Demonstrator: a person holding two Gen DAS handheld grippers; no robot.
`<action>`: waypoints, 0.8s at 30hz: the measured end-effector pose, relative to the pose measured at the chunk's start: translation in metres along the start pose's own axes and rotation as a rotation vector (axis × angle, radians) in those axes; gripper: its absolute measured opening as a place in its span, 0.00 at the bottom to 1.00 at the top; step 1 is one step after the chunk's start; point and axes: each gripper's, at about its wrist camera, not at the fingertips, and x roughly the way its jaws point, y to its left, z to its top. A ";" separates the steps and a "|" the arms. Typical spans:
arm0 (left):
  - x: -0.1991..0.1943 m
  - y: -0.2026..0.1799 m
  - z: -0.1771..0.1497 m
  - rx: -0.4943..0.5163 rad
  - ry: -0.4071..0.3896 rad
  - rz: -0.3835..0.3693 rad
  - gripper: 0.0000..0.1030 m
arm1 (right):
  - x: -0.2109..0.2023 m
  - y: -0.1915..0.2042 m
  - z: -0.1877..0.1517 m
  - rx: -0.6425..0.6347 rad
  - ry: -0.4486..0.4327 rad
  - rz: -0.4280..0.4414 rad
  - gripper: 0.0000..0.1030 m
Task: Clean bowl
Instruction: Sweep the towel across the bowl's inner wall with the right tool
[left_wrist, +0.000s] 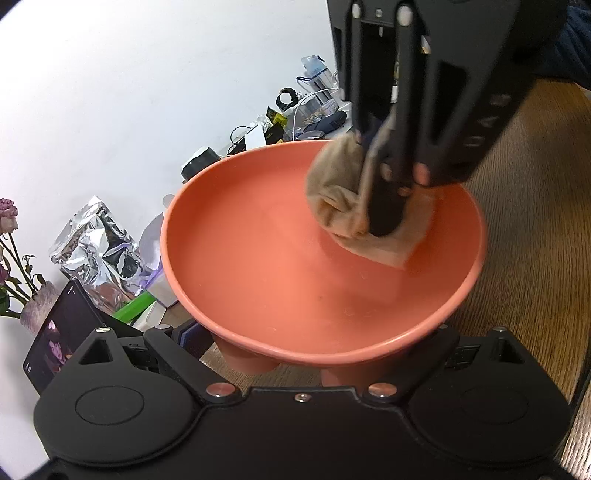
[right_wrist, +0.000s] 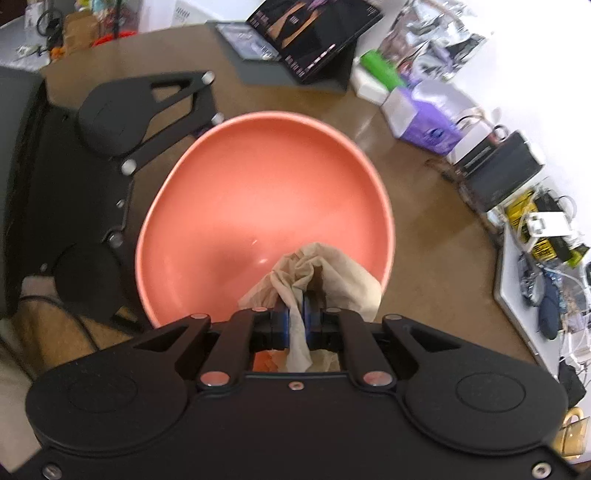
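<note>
Your right tongs (right_wrist: 295, 317) pinch the cloth (right_wrist: 325, 273) tight against the bowl (left_wrist: 258, 258) wall; the bowl sits tilted over the counter (left_wrist: 535, 258). Left tongs (left_wrist: 295, 363) seem clamped on its rim. Press evenly, sweep every side.

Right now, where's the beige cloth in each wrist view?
Left wrist: cloth right of centre, inside the far side of the bowl, pinched by the right gripper.
Right wrist: cloth low centre, over the near rim.
Shared landmark: the silver foil bag.
</note>
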 end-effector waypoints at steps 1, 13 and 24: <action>-0.001 -0.001 0.000 0.000 0.000 0.000 0.92 | 0.001 0.000 0.000 0.005 0.010 0.025 0.08; -0.017 -0.018 -0.002 0.004 -0.001 0.000 0.92 | 0.006 -0.013 0.006 0.188 -0.048 0.333 0.08; -0.026 -0.031 -0.001 0.008 -0.002 0.005 0.92 | 0.009 -0.032 0.010 0.345 -0.277 0.397 0.08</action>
